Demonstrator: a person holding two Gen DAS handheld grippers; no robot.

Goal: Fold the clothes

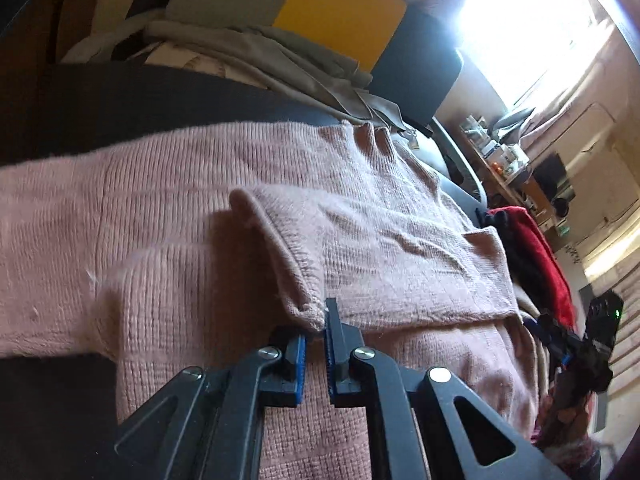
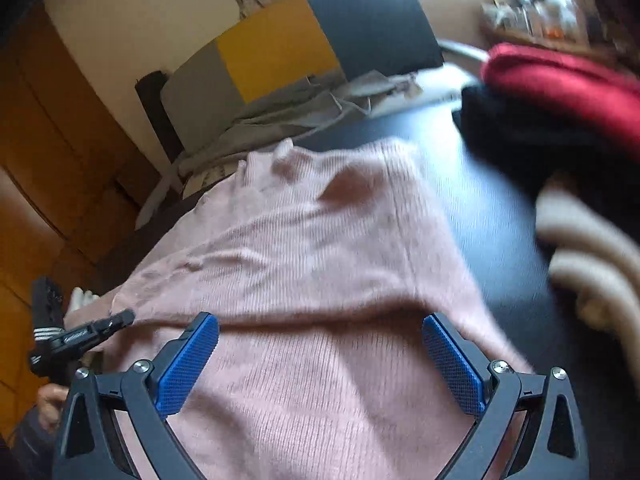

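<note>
A pink knit sweater lies spread on a dark table. My left gripper has its blue pads nearly together on the corner of the sweater's sleeve cuff, and the sleeve stands lifted and folded over the body. In the right wrist view the sweater fills the middle. There my right gripper hangs just above its near part, wide open with nothing between the pads. The left gripper shows at the left edge of that view, and the right gripper at the right edge of the left wrist view.
A red garment on a black one and a cream knit lie stacked on the table's right side. Crumpled grey clothes lie beyond the sweater, before yellow, grey and dark cushions. A cluttered shelf stands far right.
</note>
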